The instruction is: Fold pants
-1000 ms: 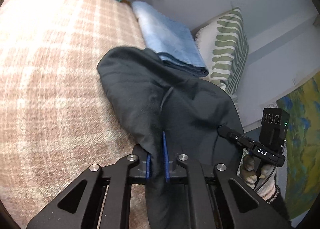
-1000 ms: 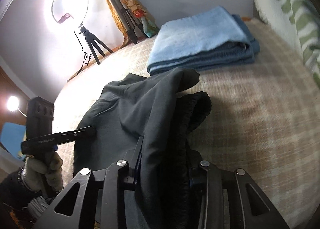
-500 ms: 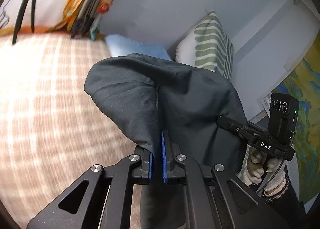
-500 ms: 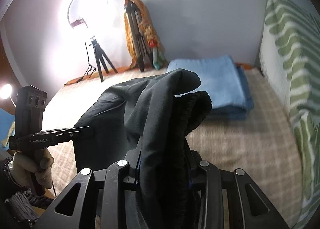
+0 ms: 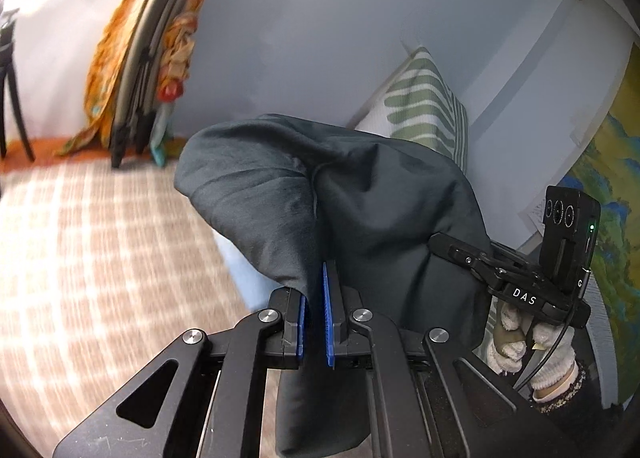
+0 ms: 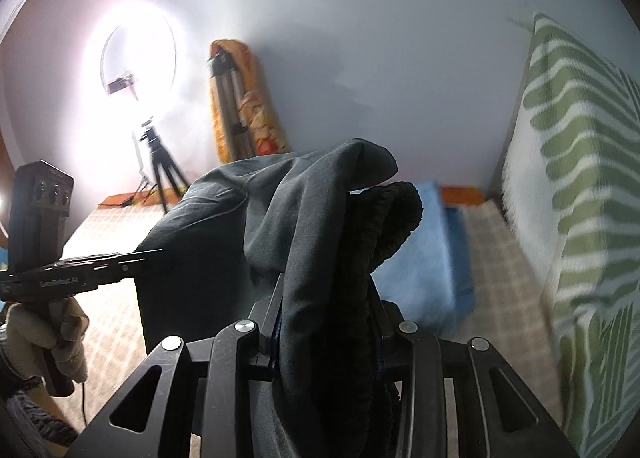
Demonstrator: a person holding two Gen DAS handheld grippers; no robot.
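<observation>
The dark pants (image 5: pixel 360 194) are up in the air, lifted clear of the bed (image 5: pixel 100 258) and bunched between both sets of tongs. The left tongs (image 5: pixel 314 322) are clamped on a fold of the fabric, blue pads pinching it, with cloth ballooning above them and a tail of it hanging down below. Over in the right wrist view, the right tongs (image 6: pixel 326 318) are closed on a thick bundle of the pants (image 6: pixel 304 226), the ribbed black waistband (image 6: pixel 384 226) curling over on the right side of that grip.

The pants stretch across from one tool to the other: the right tongs show at the right of the left view (image 5: pixel 444 244), touching the cloth's far edge, and the left tongs poke in from the left of the right view (image 6: pixel 148 254), their tips at the cloth. A gloved hand (image 5: pixel 532 342) grips the right tool's handle.

Beyond the right tongs lies a folded blue towel (image 6: pixel 424 258) on the checked bed cover. To their right stands a green-and-white leaf-print cushion (image 6: pixel 576 194). Ahead and to the left, a glaring ring light (image 6: pixel 136 54) on a tripod, and an orange cloth (image 6: pixel 240 98) draped over a stand against the pale wall.
</observation>
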